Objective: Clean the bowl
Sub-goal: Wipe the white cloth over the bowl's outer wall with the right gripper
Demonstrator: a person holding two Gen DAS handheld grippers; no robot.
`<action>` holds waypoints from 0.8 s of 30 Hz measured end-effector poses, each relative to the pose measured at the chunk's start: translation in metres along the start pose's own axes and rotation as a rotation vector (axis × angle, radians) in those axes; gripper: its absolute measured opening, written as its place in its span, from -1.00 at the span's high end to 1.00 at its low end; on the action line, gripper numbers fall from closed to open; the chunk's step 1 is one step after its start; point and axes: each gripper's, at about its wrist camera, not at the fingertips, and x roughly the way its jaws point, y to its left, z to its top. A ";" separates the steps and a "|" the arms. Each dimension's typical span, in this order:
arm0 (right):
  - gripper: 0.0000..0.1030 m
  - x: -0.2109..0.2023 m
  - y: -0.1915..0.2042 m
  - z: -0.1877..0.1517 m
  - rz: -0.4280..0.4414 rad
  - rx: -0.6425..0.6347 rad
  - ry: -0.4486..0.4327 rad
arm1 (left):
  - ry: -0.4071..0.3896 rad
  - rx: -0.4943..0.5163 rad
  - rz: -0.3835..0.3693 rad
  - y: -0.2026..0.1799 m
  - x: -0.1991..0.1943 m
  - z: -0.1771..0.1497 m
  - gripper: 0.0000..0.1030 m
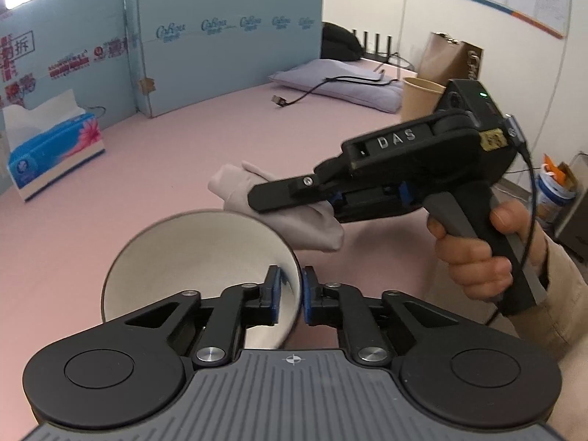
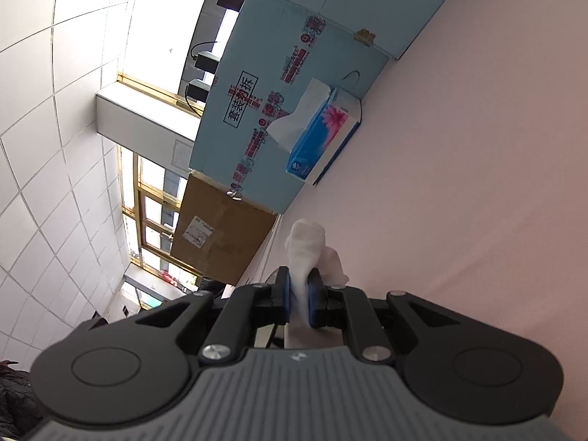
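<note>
A white bowl (image 1: 191, 257) with a grey outside is held tilted above the pink table. My left gripper (image 1: 291, 286) is shut on the bowl's rim, one pad inside, one outside. My right gripper (image 1: 257, 198) is shut on a crumpled pale cloth (image 1: 294, 220) and hovers just above and behind the bowl's far right rim. In the right wrist view the right gripper (image 2: 299, 294) pinches the white cloth (image 2: 307, 246), which sticks out past the pads. The bowl does not show there.
A blue tissue box (image 1: 55, 154) stands at the left by a light blue cardboard screen (image 1: 220, 44). A paper cup (image 1: 419, 99), a brown bag (image 1: 452, 58), a grey pouch with cable (image 1: 338, 81) lie at the back right. The tissue box also shows in the right wrist view (image 2: 323, 139).
</note>
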 end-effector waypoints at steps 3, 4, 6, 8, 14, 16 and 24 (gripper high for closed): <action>0.76 0.002 0.004 -0.004 0.006 0.001 0.008 | -0.007 -0.020 -0.004 0.003 -0.010 -0.008 0.71; 0.76 0.004 0.004 -0.005 0.008 0.004 0.010 | -0.010 -0.023 -0.002 0.003 -0.012 -0.010 0.70; 0.76 0.007 0.004 -0.004 0.007 0.014 0.006 | -0.018 -0.023 0.001 0.002 -0.015 -0.013 0.69; 0.76 0.010 0.002 -0.002 0.009 0.030 0.004 | -0.023 -0.024 -0.003 0.002 -0.016 -0.014 0.69; 0.76 0.021 0.003 0.005 0.002 0.030 0.008 | -0.029 -0.024 -0.010 0.001 -0.017 -0.016 0.68; 0.76 0.029 0.004 0.008 0.003 0.027 0.016 | -0.030 -0.025 -0.011 0.001 -0.017 -0.016 0.68; 0.76 0.054 0.005 0.016 0.012 0.025 0.052 | -0.034 -0.028 -0.011 0.002 -0.016 -0.015 0.67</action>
